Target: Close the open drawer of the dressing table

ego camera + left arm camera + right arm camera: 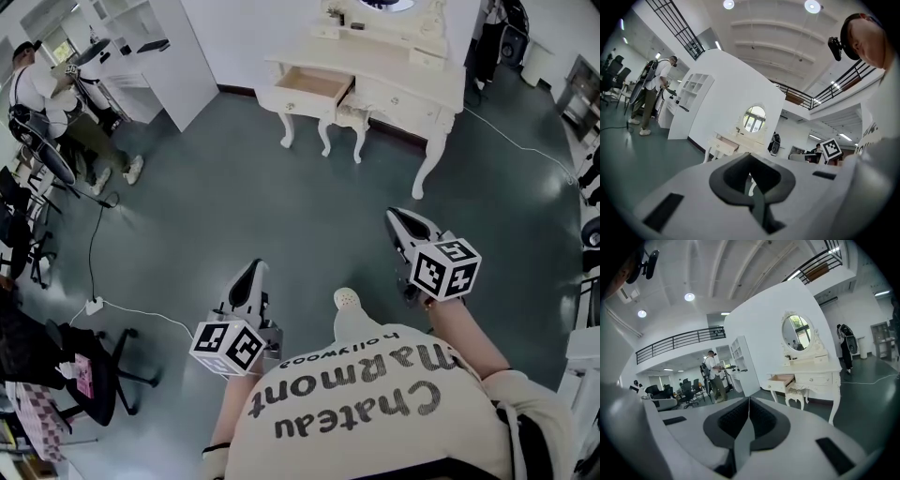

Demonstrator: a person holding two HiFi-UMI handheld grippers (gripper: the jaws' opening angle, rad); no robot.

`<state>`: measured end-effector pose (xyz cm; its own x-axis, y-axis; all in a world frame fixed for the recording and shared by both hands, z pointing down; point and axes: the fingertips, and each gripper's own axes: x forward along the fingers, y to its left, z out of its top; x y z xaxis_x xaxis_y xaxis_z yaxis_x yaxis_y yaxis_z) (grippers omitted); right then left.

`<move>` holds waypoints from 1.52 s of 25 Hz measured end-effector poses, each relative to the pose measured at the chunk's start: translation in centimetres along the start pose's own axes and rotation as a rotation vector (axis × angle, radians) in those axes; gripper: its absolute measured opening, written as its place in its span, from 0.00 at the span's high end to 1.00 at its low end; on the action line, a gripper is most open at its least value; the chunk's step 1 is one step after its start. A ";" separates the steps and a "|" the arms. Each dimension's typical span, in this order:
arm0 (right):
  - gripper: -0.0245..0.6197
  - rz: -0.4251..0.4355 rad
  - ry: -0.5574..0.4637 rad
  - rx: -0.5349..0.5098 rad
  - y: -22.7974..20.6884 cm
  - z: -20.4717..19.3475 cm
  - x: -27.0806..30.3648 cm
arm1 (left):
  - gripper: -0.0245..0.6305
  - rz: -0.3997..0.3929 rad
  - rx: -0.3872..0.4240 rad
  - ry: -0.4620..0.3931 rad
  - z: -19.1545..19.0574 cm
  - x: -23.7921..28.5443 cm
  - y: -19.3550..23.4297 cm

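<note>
Head view, floor point(234, 206): big and grey; it lies between the person and the dressing table
Dressing table point(394, 66): cream, on thin curvy legs, by the white wall at the far side of the floor; small things sit on its top, too small to name
Stool point(354, 114): little and cream; tucked under the middle of the table's front edge
Open drawer point(314, 84): at the left end of the table's front edge; pulled out toward the person; inside it looks like bare wood, and I can see nothing in it
How the drawer will feel: I think hard and stiff, not heavy, not easy to break; it should slide straight back if pushed evenly; a push on one corner might make it twist and stick
Where to touch it: the flat front, near the middle; no need to grab, a push will do; go gently, as the thin legs could let the table wobble
Left gripper point(253, 270): low in the head view, well apart from the drawer; its two fingers are pressed together with nothing between them
Right gripper point(398, 221): a bit nearer the table, with bare floor between it and the drawer; its fingers are together too and hold nothing; a closed tip should make a good pusher
Knob point(769, 386): tiny; in the middle of the drawer's front
</note>
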<state>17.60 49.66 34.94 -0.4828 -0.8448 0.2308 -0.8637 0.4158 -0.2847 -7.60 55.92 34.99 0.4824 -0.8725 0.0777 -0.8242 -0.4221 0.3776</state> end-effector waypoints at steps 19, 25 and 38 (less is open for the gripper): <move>0.92 0.070 0.051 -0.035 -1.5 1.9 8.2 | 0.95 0.049 -0.022 -0.015 1.5 5.3 3.8; 0.92 0.084 0.048 -0.031 -4.1 3.8 11.9 | 0.95 0.062 -0.015 -0.015 2.8 9.6 5.0; 0.92 0.110 0.018 -0.018 -10.2 8.2 18.2 | 0.95 0.083 0.022 -0.052 5.7 18.0 5.9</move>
<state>18.82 27.25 34.38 -0.5772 -0.7874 0.2162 -0.8078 0.5119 -0.2924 -5.50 36.33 33.41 0.3962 -0.9162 0.0595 -0.8674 -0.3522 0.3516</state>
